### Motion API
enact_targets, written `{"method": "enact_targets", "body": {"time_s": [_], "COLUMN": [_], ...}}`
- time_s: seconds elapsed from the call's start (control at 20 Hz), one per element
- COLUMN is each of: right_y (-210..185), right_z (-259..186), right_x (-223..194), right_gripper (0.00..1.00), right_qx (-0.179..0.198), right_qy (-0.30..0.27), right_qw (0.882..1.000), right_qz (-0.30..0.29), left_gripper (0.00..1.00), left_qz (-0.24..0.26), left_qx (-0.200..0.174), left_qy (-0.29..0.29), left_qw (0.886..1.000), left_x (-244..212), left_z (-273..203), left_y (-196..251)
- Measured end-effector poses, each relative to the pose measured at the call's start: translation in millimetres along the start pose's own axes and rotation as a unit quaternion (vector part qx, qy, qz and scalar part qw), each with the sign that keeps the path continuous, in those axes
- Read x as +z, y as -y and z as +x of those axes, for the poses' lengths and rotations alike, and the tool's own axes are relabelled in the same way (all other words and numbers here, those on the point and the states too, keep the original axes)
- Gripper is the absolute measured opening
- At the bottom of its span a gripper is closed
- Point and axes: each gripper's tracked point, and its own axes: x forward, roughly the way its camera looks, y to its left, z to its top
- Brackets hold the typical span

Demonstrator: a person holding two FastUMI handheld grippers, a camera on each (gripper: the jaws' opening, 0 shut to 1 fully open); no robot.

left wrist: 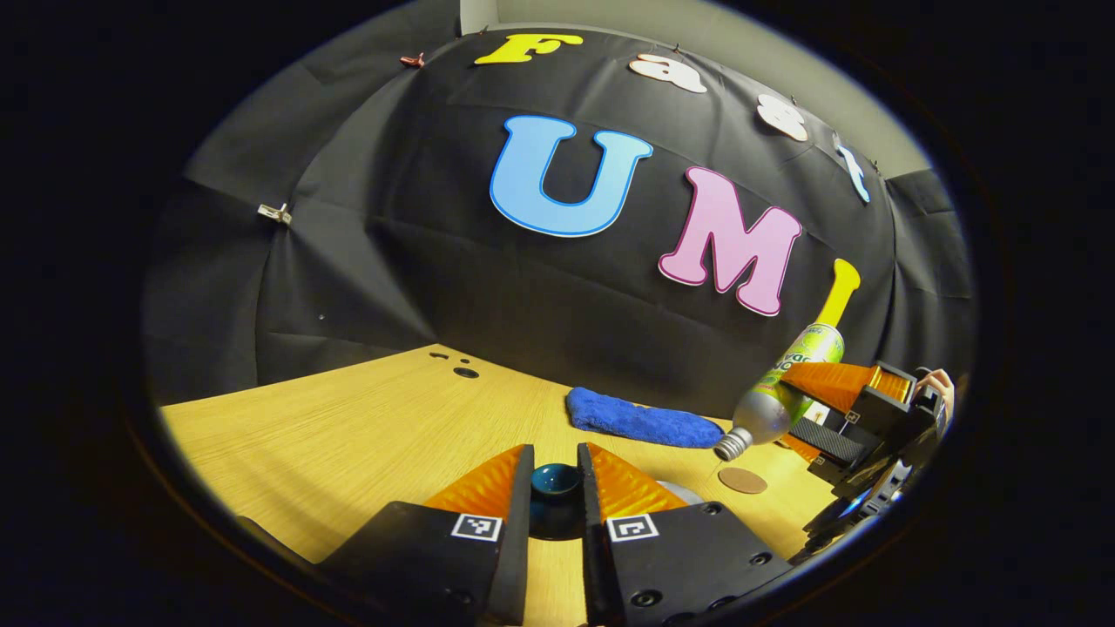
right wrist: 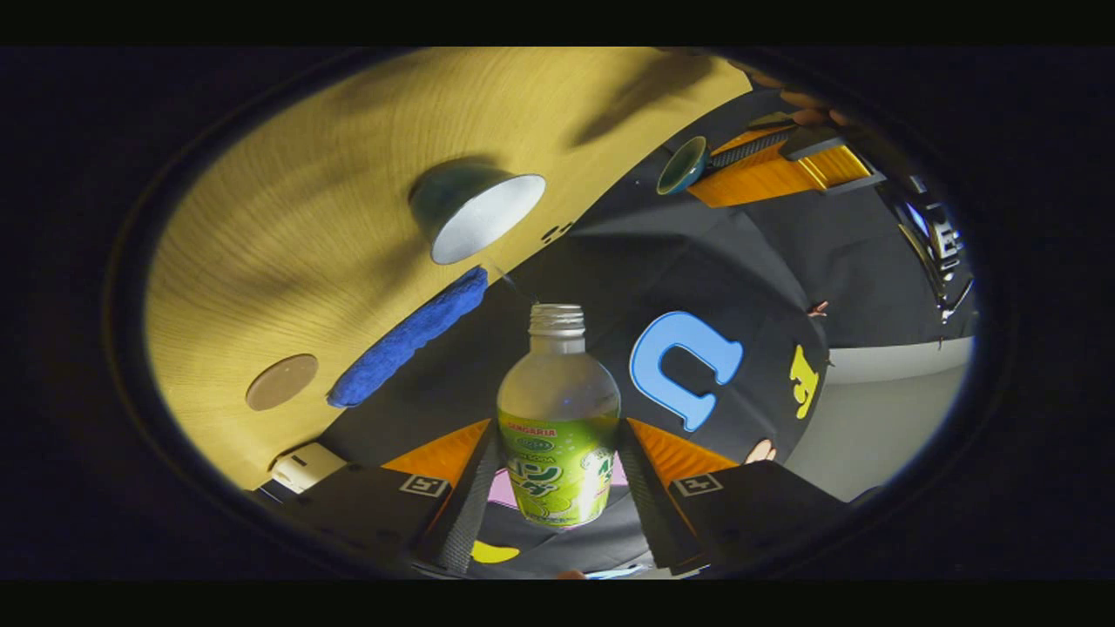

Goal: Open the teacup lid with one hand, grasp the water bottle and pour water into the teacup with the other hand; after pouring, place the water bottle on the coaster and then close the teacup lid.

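Note:
My left gripper (left wrist: 555, 451) is shut on the dark teal teacup lid (left wrist: 555, 480), held up off the wooden table (left wrist: 366, 427). In the right gripper view that lid (right wrist: 682, 165) shows at the tip of the left gripper (right wrist: 710, 162), away from the cup. My right gripper (right wrist: 557, 428) is shut on the clear water bottle (right wrist: 557, 392) with a green label. The bottle (left wrist: 775, 396) is uncapped and tipped, mouth down. The open teacup (right wrist: 477, 212), white inside, stands on the table beyond the bottle's mouth. A thin streak of water runs between mouth and cup. A round brown coaster (left wrist: 742, 480) lies bare nearby.
A folded blue cloth (left wrist: 640, 420) lies along the table's back edge by the black wall, close to the coaster (right wrist: 280, 381). A small white object (right wrist: 305, 466) sits at the table's edge near my right gripper. Two dark holes (left wrist: 464, 372) mark the tabletop.

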Motion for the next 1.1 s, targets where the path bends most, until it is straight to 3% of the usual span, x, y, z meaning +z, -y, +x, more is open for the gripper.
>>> {"method": "enact_targets", "body": {"time_s": [0.15, 0.3, 0.45, 0.55, 0.65, 0.8, 0.85, 0.9, 0.95, 1.0, 1.05, 1.1], "right_y": [-20, -41, -56, -65, -70, -56, -49, -42, -35, -29, -21, -18], "right_z": [-3, -10, -17, -21, -27, -27, -30, -35, -36, -36, -40, -43], "right_x": [6, 15, 21, 24, 32, 34, 29, 20, 10, -4, -19, -34], "right_gripper": [0.78, 0.78, 0.78, 0.78, 0.78, 0.78, 0.78, 0.78, 0.78, 0.78, 0.78, 0.78], "right_qx": [0.04, 0.082, 0.107, 0.127, 0.146, 0.146, 0.143, 0.137, 0.128, 0.11, 0.092, 0.076], "right_qy": [0.002, -0.001, -0.014, -0.024, -0.022, -0.011, -0.005, 0.001, 0.004, 0.005, 0.006, 0.006], "right_qw": [0.998, 0.982, 0.949, 0.911, 0.848, 0.733, 0.688, 0.632, 0.584, 0.524, 0.471, 0.429], "right_qz": [0.057, 0.168, 0.295, 0.392, 0.51, 0.664, 0.711, 0.763, 0.801, 0.845, 0.877, 0.9], "left_gripper": [0.3, 0.3, 0.3, 0.3, 0.29, 0.3, 0.3, 0.3, 0.3, 0.3, 0.3, 0.3], "left_qz": [0.001, -0.002, -0.009, -0.007, -0.005, -0.005, -0.005, -0.005, -0.005, -0.005, -0.005, -0.004], "left_qx": [0.003, 0.008, 0.011, 0.013, 0.016, 0.017, 0.017, 0.015, 0.015, 0.014, 0.013, 0.013], "left_qy": [0.001, 0.003, 0.005, 0.005, 0.006, 0.007, 0.007, 0.006, 0.006, 0.005, 0.004, 0.003], "left_qw": [1.0, 1.0, 1.0, 1.0, 1.0, 1.0, 1.0, 1.0, 1.0, 1.0, 1.0, 1.0], "left_x": [1, 2, 3, 4, 5, 5, 5, 5, 4, 4, 3, 4], "left_z": [-2, -1, -3, -2, -3, -4, -4, -4, -4, -3, -3, -3], "left_y": [0, -5, -8, -10, -12, -12, -11, -10, -9, -8, -8, -8]}}
